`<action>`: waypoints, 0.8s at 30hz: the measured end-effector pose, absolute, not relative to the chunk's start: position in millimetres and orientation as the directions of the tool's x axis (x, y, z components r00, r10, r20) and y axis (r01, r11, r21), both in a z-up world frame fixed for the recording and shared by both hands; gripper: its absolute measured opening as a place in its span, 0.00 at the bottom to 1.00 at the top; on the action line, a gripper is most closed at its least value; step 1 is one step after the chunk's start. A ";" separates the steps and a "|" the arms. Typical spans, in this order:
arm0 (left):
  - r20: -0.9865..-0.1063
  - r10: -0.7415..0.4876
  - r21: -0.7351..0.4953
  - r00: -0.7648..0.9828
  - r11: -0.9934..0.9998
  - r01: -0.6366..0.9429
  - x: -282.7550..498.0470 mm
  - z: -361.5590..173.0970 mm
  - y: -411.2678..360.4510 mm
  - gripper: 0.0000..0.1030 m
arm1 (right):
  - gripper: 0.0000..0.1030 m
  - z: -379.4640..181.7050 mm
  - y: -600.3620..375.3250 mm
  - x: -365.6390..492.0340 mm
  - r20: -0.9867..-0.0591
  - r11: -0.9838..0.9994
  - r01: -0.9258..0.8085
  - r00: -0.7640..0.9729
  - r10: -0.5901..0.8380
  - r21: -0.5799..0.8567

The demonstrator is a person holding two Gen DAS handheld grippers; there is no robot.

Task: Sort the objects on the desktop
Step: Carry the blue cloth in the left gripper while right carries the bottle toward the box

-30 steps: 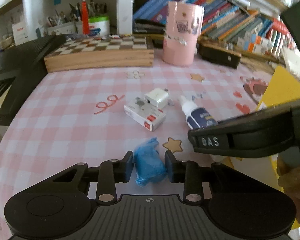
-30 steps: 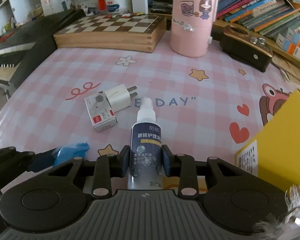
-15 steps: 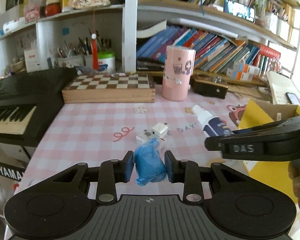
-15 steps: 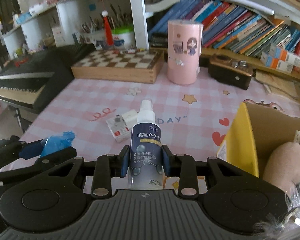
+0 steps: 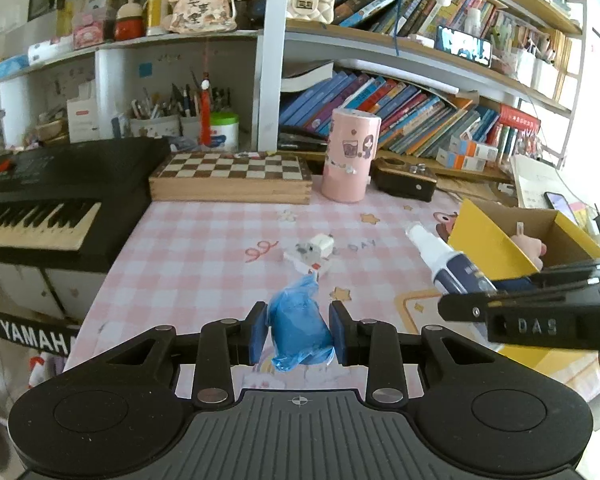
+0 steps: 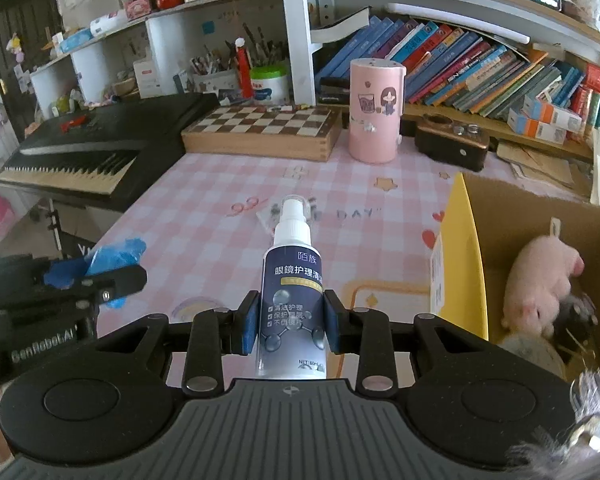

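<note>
My left gripper (image 5: pixel 299 330) is shut on a crumpled blue plastic bundle (image 5: pixel 298 326), held up above the pink checked tablecloth (image 5: pixel 204 248). My right gripper (image 6: pixel 291 322) is shut on a dark blue spray bottle (image 6: pixel 293 292) with a white nozzle, also raised. The same bottle (image 5: pixel 446 262) shows at the right of the left wrist view, and the blue bundle (image 6: pixel 116 258) at the left of the right wrist view. A white plug adapter and a small white box (image 5: pixel 314 250) lie on the cloth beyond. An open cardboard box (image 6: pixel 496 220) with a yellow flap holds a pink plush toy (image 6: pixel 540 280).
A wooden chess box (image 5: pixel 230 178), a pink cylinder (image 5: pixel 350 156) and a dark brown case (image 5: pixel 404 180) stand at the back of the desk. A black keyboard (image 5: pixel 52 200) lies on the left. Bookshelves rise behind.
Both grippers have risen and pulled back from the desk with their objects, so the plug and small box now look smaller and farther. The cardboard box's inside has come into view.
</note>
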State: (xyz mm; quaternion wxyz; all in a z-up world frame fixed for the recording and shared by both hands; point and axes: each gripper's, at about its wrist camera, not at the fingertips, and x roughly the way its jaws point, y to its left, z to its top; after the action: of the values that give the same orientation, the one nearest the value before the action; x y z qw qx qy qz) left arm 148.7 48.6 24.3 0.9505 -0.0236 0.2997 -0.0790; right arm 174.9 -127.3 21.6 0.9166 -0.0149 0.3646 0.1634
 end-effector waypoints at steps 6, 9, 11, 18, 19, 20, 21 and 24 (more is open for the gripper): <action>-0.573 -0.197 -0.098 0.795 0.980 0.172 121.8 20.7 58.2 0.30 | 0.30 12.2 -118.5 139.5 -0.698 0.953 -0.288 0.665 0.266 0.088; -0.574 -0.214 -0.094 0.790 0.976 0.196 107.0 20.0 60.8 0.30 | 0.29 8.9 -113.8 122.4 -0.707 0.958 -0.273 0.660 0.255 0.091; -0.576 -0.225 -0.093 0.786 0.973 0.211 97.9 19.7 63.0 0.30 | 0.30 8.3 -111.4 112.2 -0.707 0.960 -0.264 0.662 0.248 0.090; -0.586 -0.253 -0.091 0.770 0.964 0.248 67.1 17.7 72.9 0.30 | 0.30 4.1 -101.8 71.1 -0.711 0.967 -0.233 0.663 0.236 0.103; -0.587 -0.256 -0.090 0.768 0.963 0.253 62.7 17.6 74.4 0.30 | 0.30 3.8 -100.9 65.8 -0.711 0.968 -0.228 0.664 0.234 0.106; -0.588 -0.259 -0.089 0.766 0.962 0.257 58.7 17.6 75.8 0.30 | 0.30 3.2 -100.0 59.3 -0.710 0.969 -0.221 0.665 0.232 0.109; -0.589 -0.262 -0.088 0.764 0.961 0.261 54.7 17.6 77.1 0.30 | 0.30 2.9 -99.1 54.9 -0.710 0.970 -0.217 0.665 0.230 0.111; -0.593 -0.267 -0.083 0.759 0.959 0.273 42.7 17.1 79.6 0.30 | 0.30 1.4 -96.0 39.4 -0.711 0.972 -0.205 0.665 0.227 0.119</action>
State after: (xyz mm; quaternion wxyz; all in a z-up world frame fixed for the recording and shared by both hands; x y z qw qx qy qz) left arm 42.7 79.6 17.1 0.9379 0.0041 0.3156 -0.1439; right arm 39.4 -96.0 1.4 0.9124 0.0144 0.3916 0.1183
